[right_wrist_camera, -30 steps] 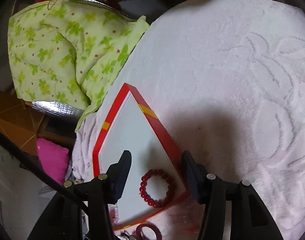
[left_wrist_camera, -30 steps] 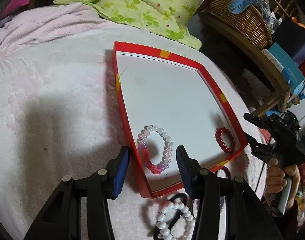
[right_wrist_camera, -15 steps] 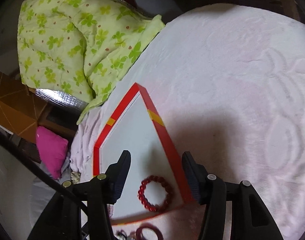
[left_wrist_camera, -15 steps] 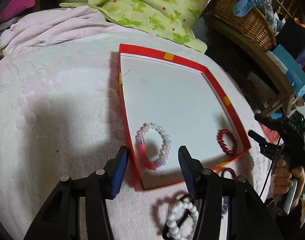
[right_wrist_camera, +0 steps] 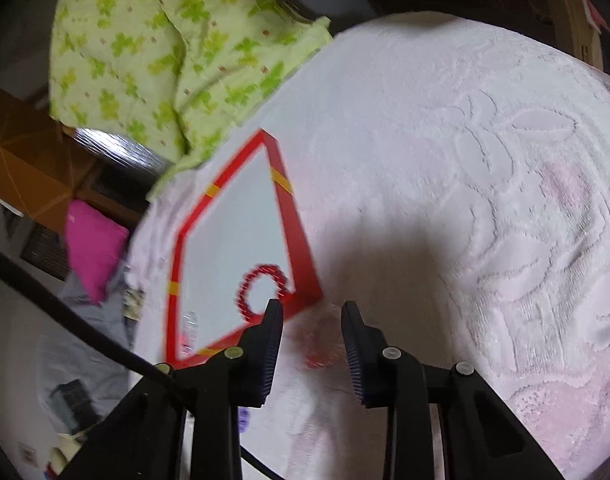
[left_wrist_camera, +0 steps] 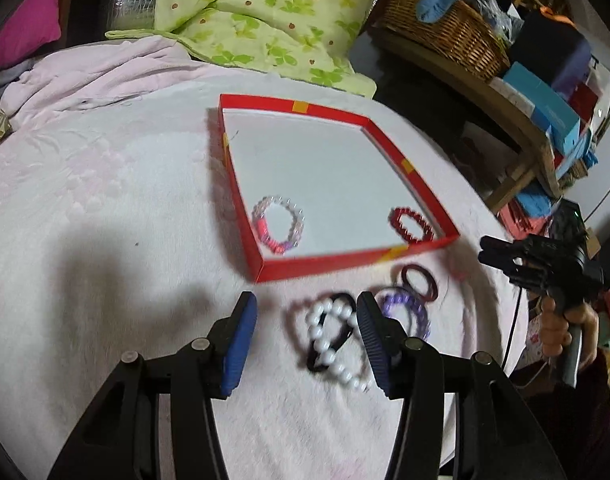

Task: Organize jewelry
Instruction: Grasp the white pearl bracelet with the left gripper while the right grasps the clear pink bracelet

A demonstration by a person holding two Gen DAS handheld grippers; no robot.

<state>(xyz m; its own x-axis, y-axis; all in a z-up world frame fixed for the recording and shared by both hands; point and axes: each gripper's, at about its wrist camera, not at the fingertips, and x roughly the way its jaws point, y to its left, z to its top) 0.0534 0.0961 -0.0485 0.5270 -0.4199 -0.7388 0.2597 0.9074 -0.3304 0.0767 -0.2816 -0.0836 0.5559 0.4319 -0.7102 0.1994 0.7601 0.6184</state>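
Observation:
A red-rimmed white tray lies on the pink towel. In it lie a clear and pink bead bracelet and a red bead bracelet, which also shows in the right wrist view. On the towel in front of the tray lie a white pearl bracelet with a black band, a purple bracelet and a dark red ring. My left gripper is open and empty, with the pearl bracelet between its fingers. My right gripper is open and empty, off the tray's near corner.
A green flowered quilt lies behind the tray. A wicker basket and stacked boxes stand on a wooden shelf at the right. A magenta cushion lies beyond the towel's edge. A small red item lies blurred on the towel.
Both grippers have pulled back from the tray. The left one now frames the pearl bracelet on the towel. The right one has shifted right, off the tray corner. Both stay open.

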